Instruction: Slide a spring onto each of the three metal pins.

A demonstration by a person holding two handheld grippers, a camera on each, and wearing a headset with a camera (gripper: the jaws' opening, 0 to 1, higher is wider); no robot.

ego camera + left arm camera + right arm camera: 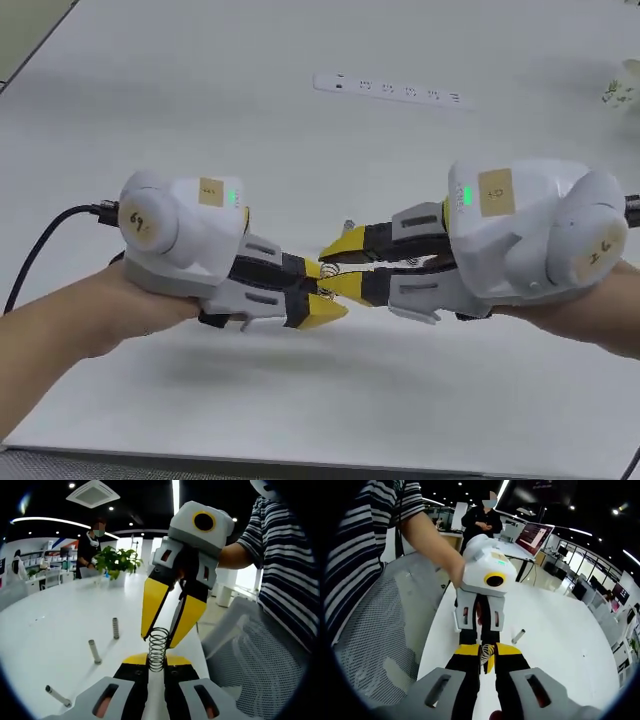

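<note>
My left gripper [156, 661] is clamped on one end of the spring [158, 649]. My right gripper [159, 640] has its fingers apart around the other end

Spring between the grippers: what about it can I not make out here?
- Head view: the spring is mostly hidden behind yellow fingertips.
- Left gripper view: its lower end is hidden inside the left gripper.
- Right gripper view: too small to tell whether the right gripper pinches it.
</note>
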